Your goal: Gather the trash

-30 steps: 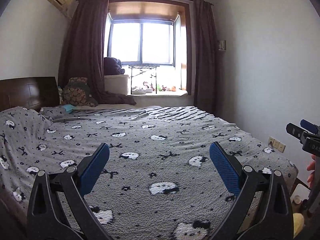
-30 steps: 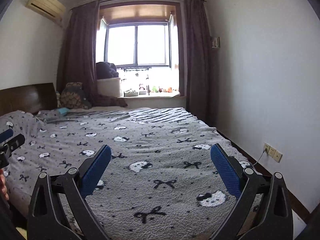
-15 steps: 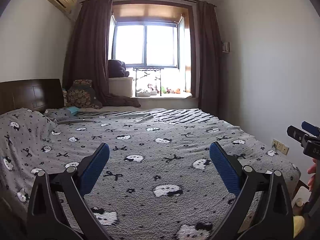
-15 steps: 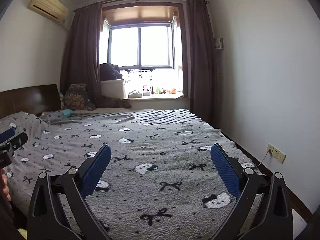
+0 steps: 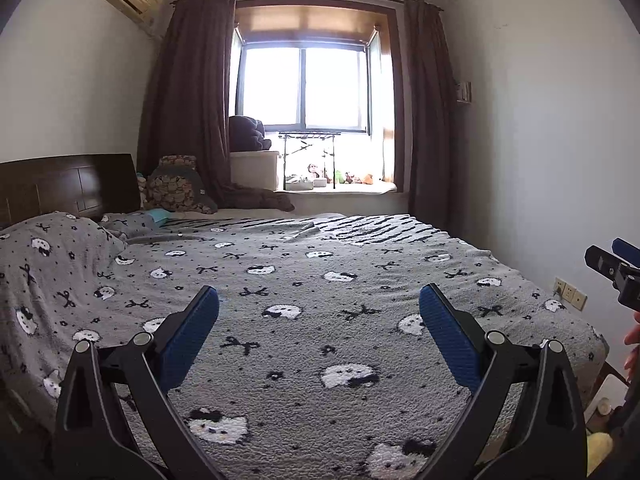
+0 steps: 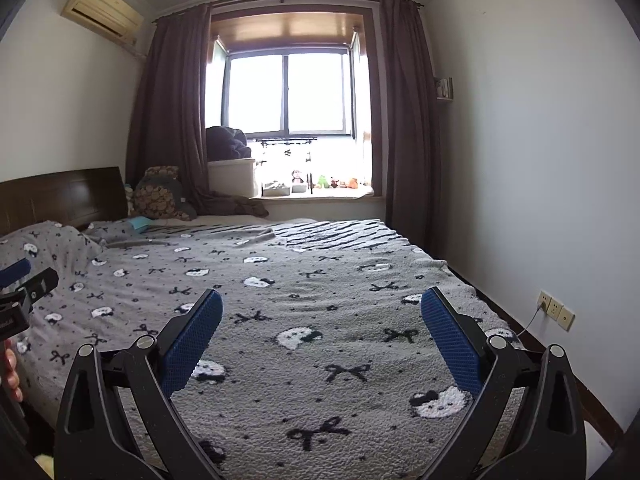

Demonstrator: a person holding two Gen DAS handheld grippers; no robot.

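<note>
Above the near end of the bed [image 5: 320, 320], the left gripper [image 5: 318, 326] and the right gripper [image 6: 320, 328] hover side by side, each with its blue fingers spread wide and holding nothing. No trash can be made out on the bed's grey cat-print blanket [image 6: 304, 300]; beyond the bed, small toys [image 6: 332, 182] line the windowsill.

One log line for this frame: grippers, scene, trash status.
left gripper: open, empty | right gripper: open, empty | both over bed | trash: none identifiable
</note>
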